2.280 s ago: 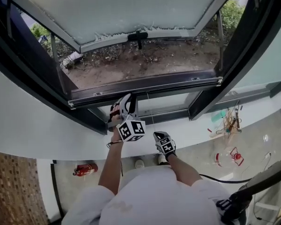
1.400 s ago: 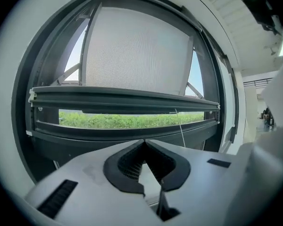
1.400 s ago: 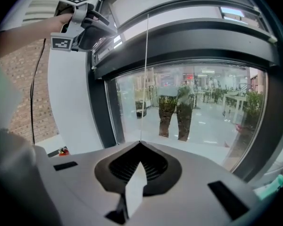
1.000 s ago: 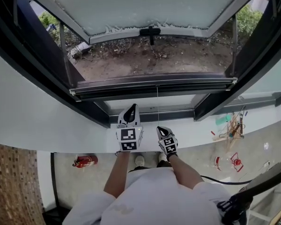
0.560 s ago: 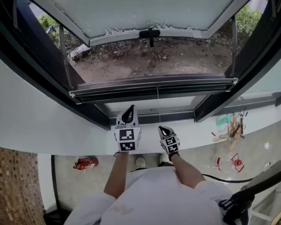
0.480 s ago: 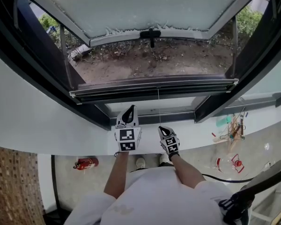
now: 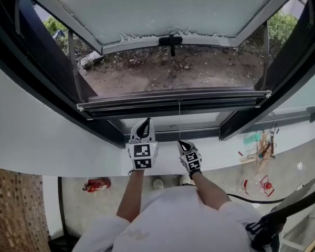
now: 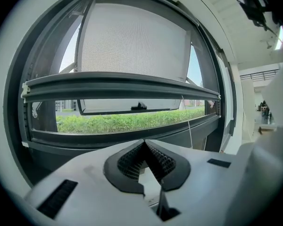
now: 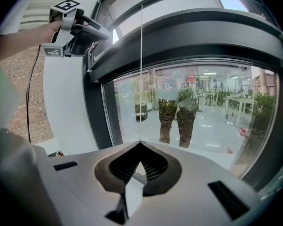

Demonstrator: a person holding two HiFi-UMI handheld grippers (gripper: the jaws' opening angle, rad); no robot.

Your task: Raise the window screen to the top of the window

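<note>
While right tool (image 9: pixel 140 146) pinches the pull cord (image 9: pixel 141 69) below the screen bar (image 7: pixel 173 100), left tool (image 8: pixel 144 143) sits closed, empty; likely next: feed cord upward, letting bar rise.

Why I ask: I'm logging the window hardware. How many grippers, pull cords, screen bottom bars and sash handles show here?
Grippers: 2 (left gripper, right gripper)
Pull cord: 1
Screen bottom bar: 1
Sash handle: 1
Total: 5
</note>
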